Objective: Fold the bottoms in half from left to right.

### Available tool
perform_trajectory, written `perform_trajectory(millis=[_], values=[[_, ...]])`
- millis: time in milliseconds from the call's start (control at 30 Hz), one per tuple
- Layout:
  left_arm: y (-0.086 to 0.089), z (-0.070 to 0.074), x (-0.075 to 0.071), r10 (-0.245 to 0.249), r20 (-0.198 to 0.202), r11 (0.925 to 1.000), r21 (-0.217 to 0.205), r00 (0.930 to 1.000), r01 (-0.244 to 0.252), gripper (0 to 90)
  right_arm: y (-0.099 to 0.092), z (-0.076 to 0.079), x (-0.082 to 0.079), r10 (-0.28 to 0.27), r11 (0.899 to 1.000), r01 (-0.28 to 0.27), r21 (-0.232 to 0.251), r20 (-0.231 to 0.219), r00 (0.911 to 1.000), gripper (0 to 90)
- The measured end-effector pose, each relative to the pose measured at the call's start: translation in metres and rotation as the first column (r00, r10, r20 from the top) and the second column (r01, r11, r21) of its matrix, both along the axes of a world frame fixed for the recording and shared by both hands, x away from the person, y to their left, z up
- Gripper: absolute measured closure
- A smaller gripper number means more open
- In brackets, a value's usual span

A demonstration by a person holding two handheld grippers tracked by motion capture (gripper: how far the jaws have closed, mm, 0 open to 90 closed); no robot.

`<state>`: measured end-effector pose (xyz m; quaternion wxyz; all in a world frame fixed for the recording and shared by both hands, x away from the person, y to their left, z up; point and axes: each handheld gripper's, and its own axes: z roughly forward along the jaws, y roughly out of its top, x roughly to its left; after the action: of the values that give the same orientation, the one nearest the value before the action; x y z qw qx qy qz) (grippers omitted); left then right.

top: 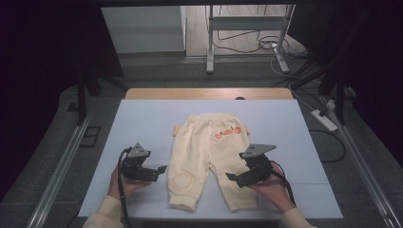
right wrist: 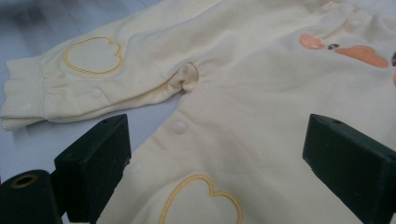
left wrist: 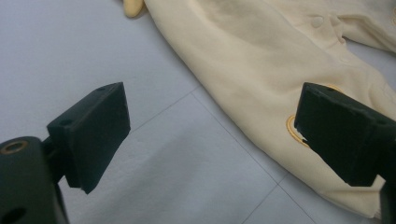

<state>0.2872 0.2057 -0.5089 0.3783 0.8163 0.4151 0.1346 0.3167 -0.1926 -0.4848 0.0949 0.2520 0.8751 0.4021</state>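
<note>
The cream baby trousers [top: 210, 156] lie flat mid-bench, legs toward the near edge. Left tool [top: 160, 169] and right tool [top: 231, 177] flank them, both wide open and empty. Soft, light cloth likely bunches; the cuffs [right wrist: 23, 100] offer the firmest hold.

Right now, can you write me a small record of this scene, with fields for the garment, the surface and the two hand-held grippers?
garment: pale yellow baby trousers, lying flat, legs toward the person
decoration: orange print near the waist, heart outline on one leg
surface: white table cover
left hand-held gripper: open, beside one trouser leg, not touching it
right hand-held gripper: open, at the other leg
</note>
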Motion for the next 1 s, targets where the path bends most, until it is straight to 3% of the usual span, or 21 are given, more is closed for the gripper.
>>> perform_trajectory(millis=[800, 900, 1000], values=[[-0.002, 0.0, 0.003, -0.001, -0.002, 1.0, 0.007, 1.0, 0.001, 10.1, 0.052, -0.009, -0.003, 0.107, 0.994, -0.107, -0.005, -0.034, 0.9937, 8.1], [-0.002, 0.0, 0.003, 0.001, -0.003, 1.0, 0.007, 1.0, -0.001, 10.2, 0.06, -0.009, -0.002, 0.129, 0.991, -0.126, 0.049, -0.071, 0.989, 8.1], [-0.001, 0.0, 0.002, -0.001, -0.003, 1.0, 0.006, 1.0, 0.001, 10.2, 0.066, -0.008, -0.002, 0.134, 0.991, -0.132, 0.037, -0.063, 0.9889, 8.1]])
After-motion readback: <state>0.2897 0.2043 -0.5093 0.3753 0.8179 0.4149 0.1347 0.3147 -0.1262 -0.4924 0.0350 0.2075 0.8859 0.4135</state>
